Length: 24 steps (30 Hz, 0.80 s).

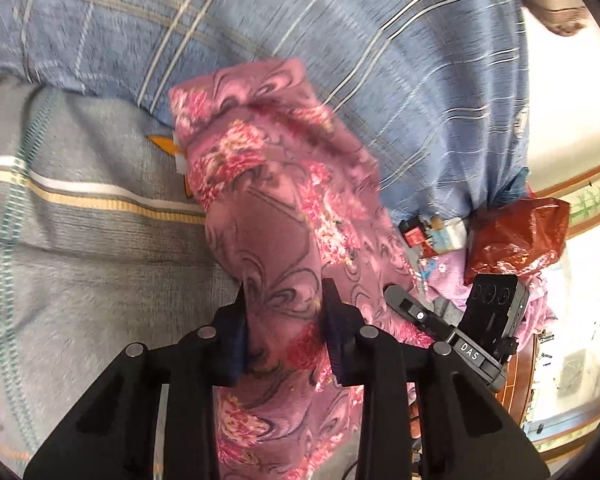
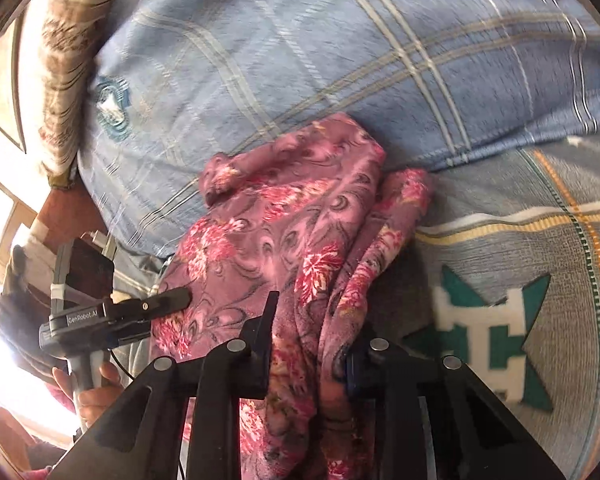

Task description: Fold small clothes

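Now both grippers bite the pink floral garment (image 1: 284,216) — the left gripper (image 1: 286,304) and right gripper (image 2: 314,320) each clamped on bunched cloth, lifting it off the grey blanket (image 1: 80,248) beside the blue pillow (image 2: 300,60) — likely to spread it for folding.

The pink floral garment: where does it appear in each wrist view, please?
Left wrist: the pink floral garment runs from the upper centre down between the left claw.
Right wrist: it fills the centre, hanging between the right claw.
Shared landmark: the blue plaid pillow behind it.
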Available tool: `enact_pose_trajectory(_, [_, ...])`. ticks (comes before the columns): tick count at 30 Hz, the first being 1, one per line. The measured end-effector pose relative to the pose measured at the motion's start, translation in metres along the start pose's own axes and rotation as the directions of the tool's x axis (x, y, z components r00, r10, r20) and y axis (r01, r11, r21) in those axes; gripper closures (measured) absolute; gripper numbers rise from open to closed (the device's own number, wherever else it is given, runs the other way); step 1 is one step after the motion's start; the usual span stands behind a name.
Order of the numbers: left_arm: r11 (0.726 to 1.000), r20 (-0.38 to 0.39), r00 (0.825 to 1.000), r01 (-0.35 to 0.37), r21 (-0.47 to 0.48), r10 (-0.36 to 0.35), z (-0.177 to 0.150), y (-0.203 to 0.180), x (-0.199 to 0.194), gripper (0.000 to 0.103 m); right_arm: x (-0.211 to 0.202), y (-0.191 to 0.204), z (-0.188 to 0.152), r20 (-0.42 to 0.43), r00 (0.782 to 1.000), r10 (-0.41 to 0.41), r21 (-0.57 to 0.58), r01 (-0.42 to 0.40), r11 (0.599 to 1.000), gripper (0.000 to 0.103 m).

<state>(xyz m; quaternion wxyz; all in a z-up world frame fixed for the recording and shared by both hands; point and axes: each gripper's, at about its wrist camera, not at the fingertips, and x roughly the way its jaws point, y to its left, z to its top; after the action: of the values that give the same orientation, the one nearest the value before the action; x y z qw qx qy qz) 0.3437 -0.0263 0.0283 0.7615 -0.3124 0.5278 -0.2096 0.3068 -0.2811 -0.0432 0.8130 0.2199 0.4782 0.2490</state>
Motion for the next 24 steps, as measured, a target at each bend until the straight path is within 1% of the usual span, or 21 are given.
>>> enact_pose_trajectory(3, [1.000, 0.033, 0.999, 0.015, 0.025, -0.016, -0.005, -0.006, -0.037, 0.074, -0.016, 0.024, -0.004, 0.019, 1.000, 0.025, -0.003, -0.025, 1.000, 0.079])
enact_pose_trajectory(5, [0.999, 0.056, 0.998, 0.008, 0.051, -0.011, -0.009, -0.009, -0.062, 0.074, -0.027, 0.045, -0.009, 0.036, 0.998, 0.044, -0.027, -0.043, 0.999, 0.079])
enact_pose_trajectory(7, [0.997, 0.090, 0.996, -0.009, 0.079, 0.002, -0.018, -0.011, -0.089, 0.074, -0.036, 0.071, -0.016, 0.051, 0.997, 0.059, -0.062, -0.056, 0.997, 0.079])
enact_pose_trajectory(10, [0.992, 0.135, 0.990, -0.047, 0.113, 0.032, -0.035, -0.006, -0.125, 0.074, -0.038, 0.097, -0.031, 0.055, 0.995, 0.085, -0.093, -0.080, 0.992, 0.079])
enact_pose_trajectory(12, [0.990, 0.149, 0.987, -0.075, 0.122, 0.056, -0.047, 0.003, -0.138, 0.074, -0.032, 0.110, -0.047, 0.051, 0.993, 0.105, -0.099, -0.099, 0.990, 0.079])
enact_pose_trajectory(13, [0.989, 0.154, 0.986, -0.086, 0.118, 0.068, -0.053, 0.009, -0.143, 0.074, -0.037, 0.115, -0.046, 0.047, 0.992, 0.114, -0.097, -0.109, 0.989, 0.079])
enact_pose_trajectory(15, [0.990, 0.153, 0.985, -0.101, 0.101, 0.084, -0.065, 0.022, -0.146, 0.074, -0.044, 0.120, -0.046, 0.035, 0.992, 0.123, -0.092, -0.119, 0.989, 0.079])
enact_pose_trajectory(18, [0.989, 0.138, 0.984, -0.123, 0.081, 0.111, -0.082, 0.043, -0.138, 0.074, -0.040, 0.118, -0.048, 0.001, 0.992, 0.124, -0.063, -0.124, 0.990, 0.078])
enact_pose_trajectory(20, [0.988, 0.121, 0.984, -0.139, 0.070, 0.129, -0.093, 0.057, -0.131, 0.074, -0.035, 0.113, -0.050, -0.016, 0.993, 0.113, -0.051, -0.114, 0.992, 0.078])
enact_pose_trajectory(24, [0.977, 0.095, 0.978, -0.195, 0.081, 0.188, -0.109, 0.077, -0.113, 0.073, -0.027, 0.106, -0.057, -0.036, 0.995, 0.088, -0.067, -0.090, 0.994, 0.078])
